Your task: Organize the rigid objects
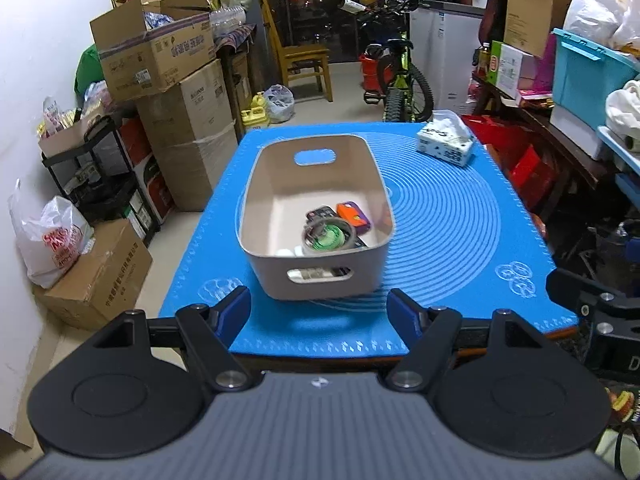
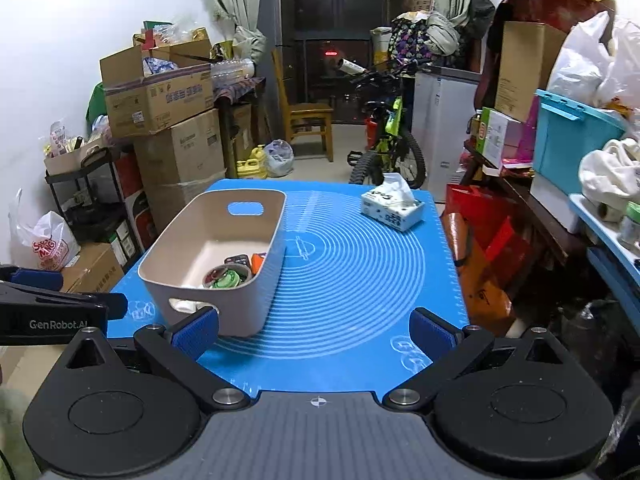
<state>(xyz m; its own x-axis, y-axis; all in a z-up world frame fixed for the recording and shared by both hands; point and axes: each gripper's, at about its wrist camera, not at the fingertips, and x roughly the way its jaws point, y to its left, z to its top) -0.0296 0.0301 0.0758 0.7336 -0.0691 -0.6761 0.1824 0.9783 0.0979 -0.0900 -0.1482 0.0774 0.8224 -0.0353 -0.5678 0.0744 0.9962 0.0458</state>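
Beige storage bin (image 1: 316, 216) sits on the blue mat (image 1: 448, 232), holding a tape roll (image 1: 329, 236); left tongs (image 1: 318, 312) and right tongs (image 2: 314, 330) hover spread apart, gripping nothing.

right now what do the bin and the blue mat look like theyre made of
Bin: likely matte rigid plastic, going by its smooth beige walls, rounded corners and moulded handle slots. Blue mat: probably silicone or soft rubber, since it lies flat with pale printed rings and a slight sheen, though the look alone leaves that open.
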